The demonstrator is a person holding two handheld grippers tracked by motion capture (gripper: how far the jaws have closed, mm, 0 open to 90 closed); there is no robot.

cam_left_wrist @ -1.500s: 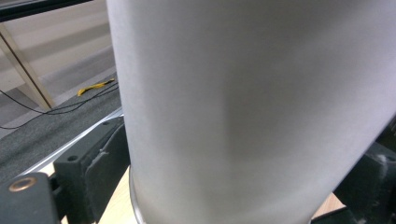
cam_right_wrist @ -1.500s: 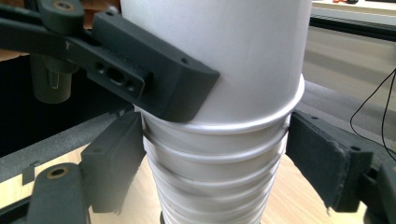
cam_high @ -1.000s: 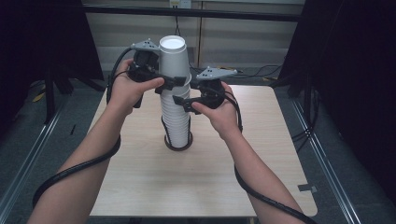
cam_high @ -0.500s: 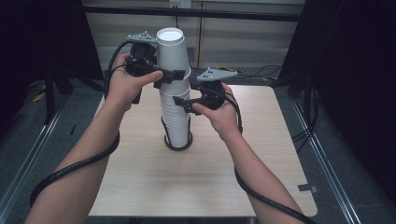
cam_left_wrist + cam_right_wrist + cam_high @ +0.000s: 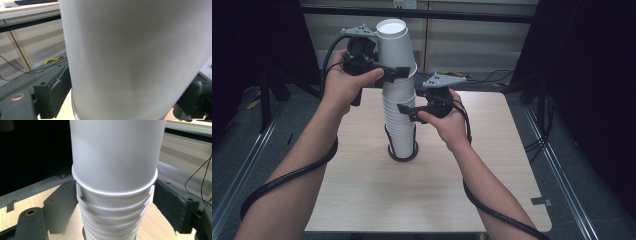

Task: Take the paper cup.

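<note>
High view | left gripper clamps top cup | right gripper clamps stack

Our top cup: white paper, inverted, base up, lifted partly off our stack of white cups. The stack stands upright inside a dark ring, seemingly slightly tilted, rims nested closely.
</note>
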